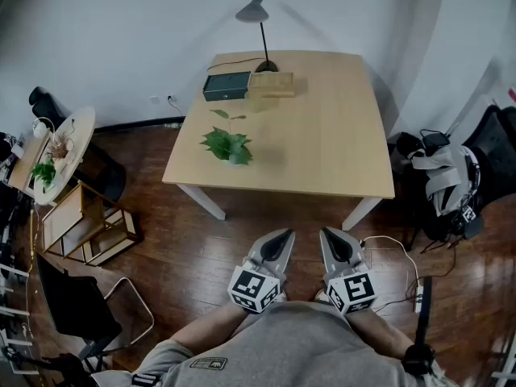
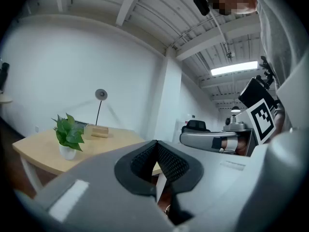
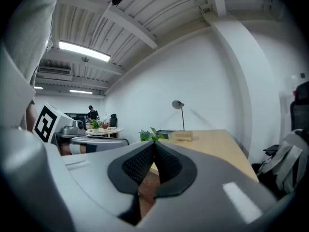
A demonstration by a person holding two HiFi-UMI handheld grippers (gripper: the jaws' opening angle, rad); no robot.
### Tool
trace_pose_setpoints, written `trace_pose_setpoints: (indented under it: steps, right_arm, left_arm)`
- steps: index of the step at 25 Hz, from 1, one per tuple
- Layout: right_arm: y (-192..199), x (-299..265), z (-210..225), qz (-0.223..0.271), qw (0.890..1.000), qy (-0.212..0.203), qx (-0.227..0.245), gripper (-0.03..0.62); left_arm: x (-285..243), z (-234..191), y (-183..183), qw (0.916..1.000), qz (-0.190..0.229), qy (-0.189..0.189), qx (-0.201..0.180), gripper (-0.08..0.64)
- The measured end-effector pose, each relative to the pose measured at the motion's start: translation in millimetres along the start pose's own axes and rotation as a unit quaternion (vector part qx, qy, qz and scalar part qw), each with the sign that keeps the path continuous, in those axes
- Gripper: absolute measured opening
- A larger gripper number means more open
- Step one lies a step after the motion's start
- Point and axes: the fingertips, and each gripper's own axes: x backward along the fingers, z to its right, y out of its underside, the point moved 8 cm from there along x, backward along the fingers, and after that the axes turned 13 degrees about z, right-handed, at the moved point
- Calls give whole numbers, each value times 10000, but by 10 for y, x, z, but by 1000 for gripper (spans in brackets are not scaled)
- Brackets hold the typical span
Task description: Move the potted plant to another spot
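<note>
A small potted plant (image 1: 229, 146) with green leaves in a white pot stands on the left part of the light wooden table (image 1: 322, 135). It also shows in the left gripper view as the potted plant (image 2: 67, 135) and, partly hidden behind the jaws, in the right gripper view as the potted plant (image 3: 149, 135). My left gripper (image 1: 282, 237) and right gripper (image 1: 329, 235) are held side by side close to the body, well short of the table's near edge. Both have their jaws shut with nothing between them, as the left gripper (image 2: 156, 143) and right gripper (image 3: 154, 144) views show.
At the table's far edge stand a desk lamp (image 1: 260, 24), a dark box (image 1: 226, 85) and a wooden block (image 1: 271, 84). A round side table (image 1: 58, 153) with plants, a wooden shelf (image 1: 85, 224) and a chair (image 1: 81, 305) are on the left. A bag and cables (image 1: 447, 184) lie on the right.
</note>
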Motion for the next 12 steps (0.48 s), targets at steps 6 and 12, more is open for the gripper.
trace_pose_setpoints:
  steps: [6, 12]
  right_arm:
    - [56, -178, -9, -90, 9999, -100, 19, 5]
    - [96, -436, -149, -198, 9997, -145, 44, 5]
  left_arm:
    - [-47, -174, 14, 9999, 1, -93, -59, -6]
    - [48, -433, -32, 9998, 27, -189, 65, -6]
